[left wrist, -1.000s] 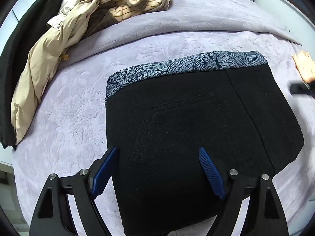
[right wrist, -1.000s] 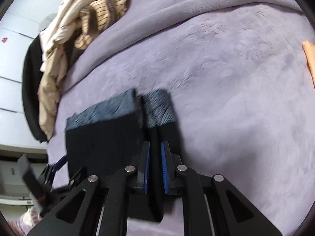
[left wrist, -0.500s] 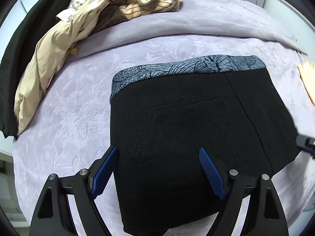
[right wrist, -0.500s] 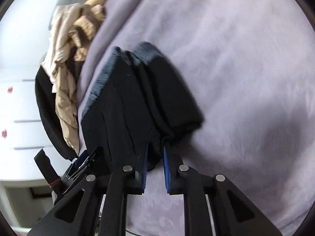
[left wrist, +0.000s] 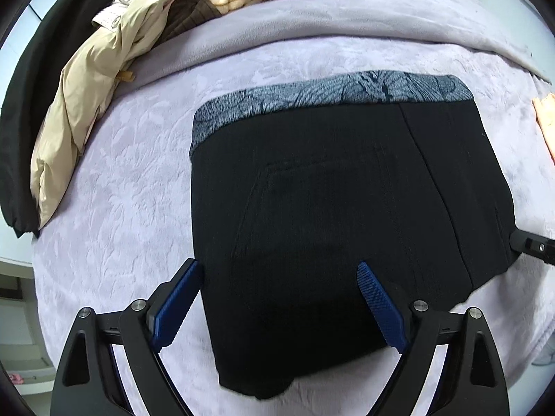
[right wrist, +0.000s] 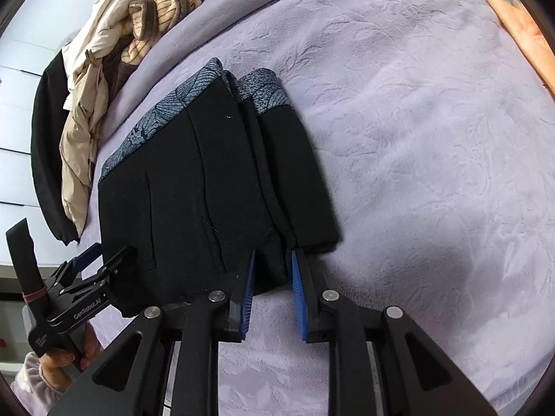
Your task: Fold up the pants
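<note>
The folded black pants (left wrist: 333,228) are laid flat on the lavender blanket (left wrist: 114,208) of the bed, with the blue-grey patterned waistband (left wrist: 329,97) turned to the far side. The left tool (left wrist: 277,298) is seen spread wide at the near edge of the pants, one blue pad just left of the fabric and the other above it; nothing is gripped. In the right wrist view, the right tool (right wrist: 272,291) is seen narrowly parted at the near right corner of the folded stack (right wrist: 215,180), the pads close to the fabric edge but not pressed on it. The left tool (right wrist: 90,284) is also shown there at the near left, held by a hand. A pile of beige and striped clothes (left wrist: 145,24) is heaped at the far left of the bed, and an orange cloth (right wrist: 520,27) is seen at the far right edge.
</note>
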`<state>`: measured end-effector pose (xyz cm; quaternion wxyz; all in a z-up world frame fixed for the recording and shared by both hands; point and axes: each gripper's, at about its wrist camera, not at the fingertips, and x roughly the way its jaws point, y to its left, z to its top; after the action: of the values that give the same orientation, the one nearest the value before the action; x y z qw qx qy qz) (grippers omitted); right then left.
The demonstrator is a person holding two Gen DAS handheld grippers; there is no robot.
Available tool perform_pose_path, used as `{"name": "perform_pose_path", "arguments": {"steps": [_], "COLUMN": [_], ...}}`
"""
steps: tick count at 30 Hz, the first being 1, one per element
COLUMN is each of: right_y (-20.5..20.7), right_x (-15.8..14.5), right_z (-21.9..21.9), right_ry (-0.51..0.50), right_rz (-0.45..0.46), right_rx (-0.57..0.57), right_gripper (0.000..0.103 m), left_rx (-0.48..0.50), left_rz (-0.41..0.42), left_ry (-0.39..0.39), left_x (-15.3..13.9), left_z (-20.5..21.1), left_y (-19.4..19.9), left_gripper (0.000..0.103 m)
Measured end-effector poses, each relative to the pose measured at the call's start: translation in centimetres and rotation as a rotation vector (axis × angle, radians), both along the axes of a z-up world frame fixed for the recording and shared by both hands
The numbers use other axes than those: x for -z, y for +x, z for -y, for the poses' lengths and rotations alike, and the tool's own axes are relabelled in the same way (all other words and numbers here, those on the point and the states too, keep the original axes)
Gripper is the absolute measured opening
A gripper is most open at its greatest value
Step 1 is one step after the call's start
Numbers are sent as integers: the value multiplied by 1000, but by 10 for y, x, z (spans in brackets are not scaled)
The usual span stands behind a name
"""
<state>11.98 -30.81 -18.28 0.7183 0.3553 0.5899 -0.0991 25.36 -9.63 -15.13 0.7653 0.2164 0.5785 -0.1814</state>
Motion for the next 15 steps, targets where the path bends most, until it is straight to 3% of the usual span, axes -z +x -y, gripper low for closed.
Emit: {"name": "perform_pose_path", "arguments": {"steps": [9, 12, 15], "right_y": [3, 0, -6], "right_x": [-16, -22, -28], "right_z": [-1, 0, 2], "right_ry": [-41, -51, -52], "right_rz": [-27, -41, -52], "right_rx": [-48, -74, -90], "right_gripper": [25, 25, 30], "left_rx": [-17, -17, -27], "left_rz": [-30, -42, -52], "left_ry": [27, 16, 0], "left_x": [-19, -26, -35], "left_z": [-3, -1, 2], "left_y": [-21, -30, -41], "left_gripper": [92, 102, 102]}}
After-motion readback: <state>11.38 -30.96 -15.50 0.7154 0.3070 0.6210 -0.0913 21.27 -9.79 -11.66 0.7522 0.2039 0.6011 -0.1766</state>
